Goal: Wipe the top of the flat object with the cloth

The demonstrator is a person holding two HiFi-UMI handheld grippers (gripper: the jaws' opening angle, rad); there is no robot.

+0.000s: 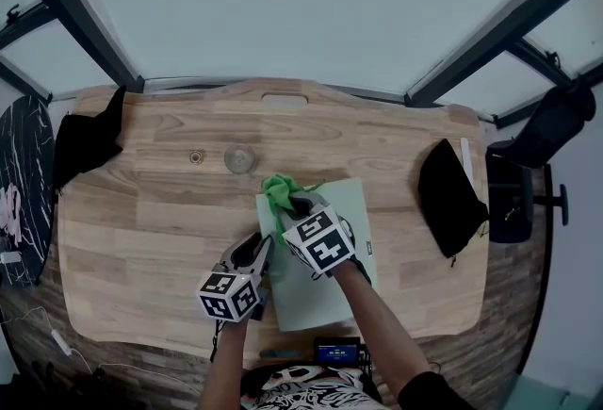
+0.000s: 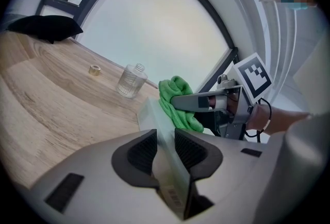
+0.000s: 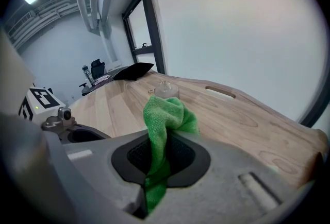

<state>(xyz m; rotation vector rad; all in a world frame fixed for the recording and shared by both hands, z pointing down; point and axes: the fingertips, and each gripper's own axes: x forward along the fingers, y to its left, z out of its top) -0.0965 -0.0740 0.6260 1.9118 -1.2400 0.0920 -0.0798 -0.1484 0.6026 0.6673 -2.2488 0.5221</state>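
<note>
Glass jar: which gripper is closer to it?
Right. The right gripper, clamping the green cloth, is just short of the jar; the left gripper grips the edge of the flat object, farther back.

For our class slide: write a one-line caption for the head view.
Left hand-held gripper clamps the flat board by its edge; right hand-held gripper holds green cloth on it.
</note>
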